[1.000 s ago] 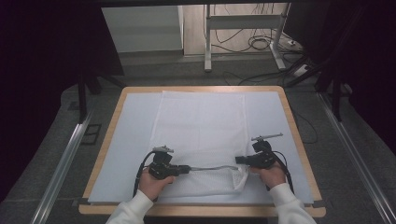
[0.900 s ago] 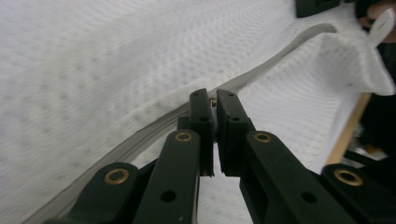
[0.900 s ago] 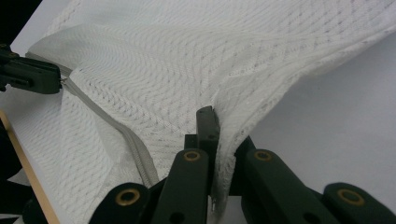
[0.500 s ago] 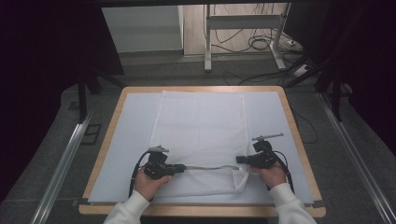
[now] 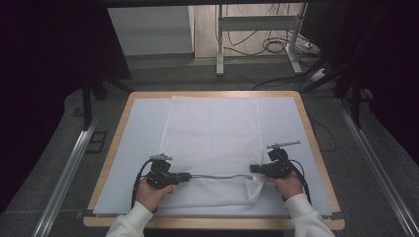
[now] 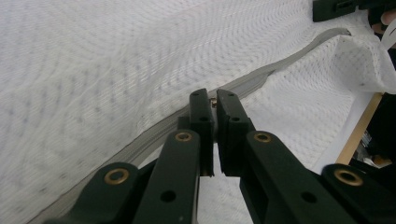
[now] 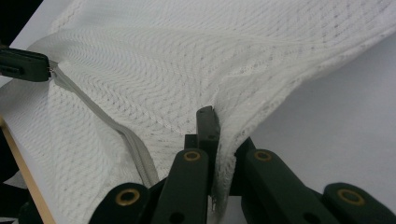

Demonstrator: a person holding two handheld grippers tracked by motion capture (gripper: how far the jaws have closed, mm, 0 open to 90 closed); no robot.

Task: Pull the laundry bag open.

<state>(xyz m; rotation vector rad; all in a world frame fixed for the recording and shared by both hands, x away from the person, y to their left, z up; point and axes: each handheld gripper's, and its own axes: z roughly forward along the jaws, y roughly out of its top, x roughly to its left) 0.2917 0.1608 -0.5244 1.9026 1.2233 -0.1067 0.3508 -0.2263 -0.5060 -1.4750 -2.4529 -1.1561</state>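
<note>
Mesh laundry bag lies flat on the white mat, its zipper running along the near edge. My left gripper is pinched tight on the zipper's small brass pull. My right gripper clamps the bag's mesh at the near right corner, lifting it slightly. Around them sits the wooden table.

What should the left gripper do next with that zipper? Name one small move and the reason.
Probably draw the left gripper a little further along the grey zipper, away from the right gripper. Its jaws are shut on the small brass zipper pull, and the right gripper is shut on the mesh bag at the zipper's far end, bracing it so the slider can run.
</note>
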